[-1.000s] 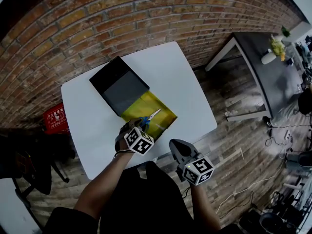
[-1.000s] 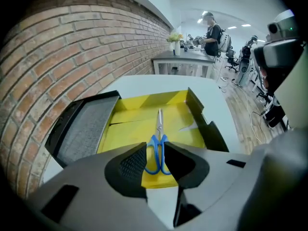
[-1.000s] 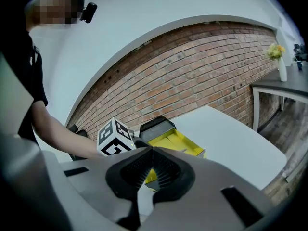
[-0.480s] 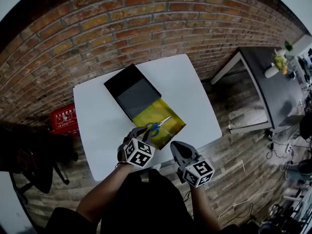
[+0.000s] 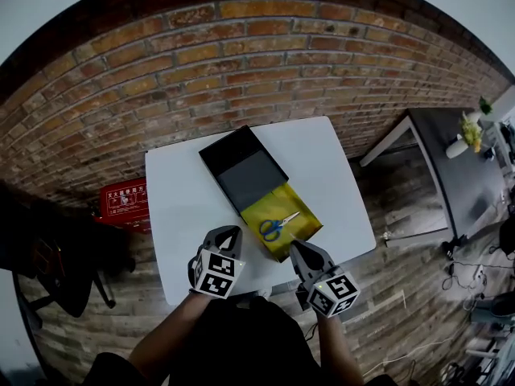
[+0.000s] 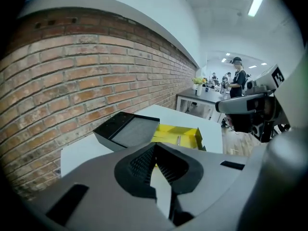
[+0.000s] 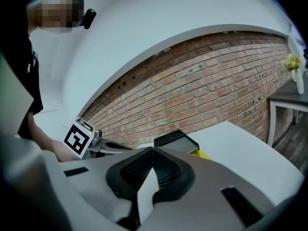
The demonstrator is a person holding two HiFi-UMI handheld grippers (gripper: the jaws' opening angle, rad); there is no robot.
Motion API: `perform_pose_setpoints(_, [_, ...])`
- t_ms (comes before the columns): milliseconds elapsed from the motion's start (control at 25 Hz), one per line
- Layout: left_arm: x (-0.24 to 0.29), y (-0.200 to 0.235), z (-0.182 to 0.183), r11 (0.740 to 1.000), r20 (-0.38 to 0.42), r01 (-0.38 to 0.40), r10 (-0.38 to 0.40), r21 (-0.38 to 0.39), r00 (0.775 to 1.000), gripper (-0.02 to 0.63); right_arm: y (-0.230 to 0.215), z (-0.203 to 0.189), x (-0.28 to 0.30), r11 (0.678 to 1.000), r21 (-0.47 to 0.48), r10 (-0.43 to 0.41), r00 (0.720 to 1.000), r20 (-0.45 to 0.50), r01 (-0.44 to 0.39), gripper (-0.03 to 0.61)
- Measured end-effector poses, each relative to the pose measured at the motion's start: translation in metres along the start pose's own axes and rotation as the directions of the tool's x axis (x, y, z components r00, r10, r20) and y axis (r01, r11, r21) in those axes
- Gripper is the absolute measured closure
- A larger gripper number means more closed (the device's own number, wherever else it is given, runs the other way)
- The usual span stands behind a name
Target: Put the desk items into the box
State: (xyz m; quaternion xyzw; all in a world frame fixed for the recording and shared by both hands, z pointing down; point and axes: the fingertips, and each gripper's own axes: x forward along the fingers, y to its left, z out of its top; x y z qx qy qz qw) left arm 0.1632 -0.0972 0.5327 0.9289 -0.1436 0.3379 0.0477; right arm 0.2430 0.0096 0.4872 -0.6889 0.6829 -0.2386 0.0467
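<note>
Head view: we see the scissors (image 5: 278, 226) lying inside the yellow half of the box (image 5: 304, 225), blue handles nearer us and blades pointing away to the right. The box sits on the white desk (image 5: 181, 207), with its black half (image 5: 245, 174) toward the brick wall (image 5: 241, 63). The left hand-held gripper (image 5: 230, 232) is over the desk just left of the yellow half, apart from it. The right hand-held gripper (image 5: 298, 248) is by the box's near corner. The scissors lie between and beyond the two tips, touched by neither.

Left gripper view: we read the jaws as pressed together with nothing pinched; they have just been closing. The box (image 6: 185, 131) lies ahead, past the tips and clear of them. The right hand-held gripper (image 6: 243, 110) is at the right.

Right gripper view: jaws pressed together too, empty. The box is ahead, mostly its black half (image 7: 175, 139) plus a sliver of yellow. The left unit's marker cube (image 7: 78, 135) is off to the left.
</note>
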Motion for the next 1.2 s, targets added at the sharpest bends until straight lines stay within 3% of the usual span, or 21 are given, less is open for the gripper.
perform_pose_setpoints(360, [-0.040,0.036,0.002,0.994,0.103,-0.010,0.021,-0.107,0.994,0.600,0.014,0.016,0.018,0.999,-0.049,0.020,1.000,0.002,-0.020,0.557])
perform_pose_setpoints(640, [-0.050,0.056,-0.018,0.990,0.093,-0.042,0.055,-0.137,0.994,0.600,0.014,0.016,0.021,0.998,-0.057,0.020,1.000,-0.002,-0.020,0.557])
perform_pose_setpoints(1200, [-0.044,0.054,-0.014,0.993,0.108,-0.022,0.035,-0.118,0.994,0.600,0.015,0.011,0.019,0.999,-0.033,0.016,1.000,-0.006,-0.016,0.557])
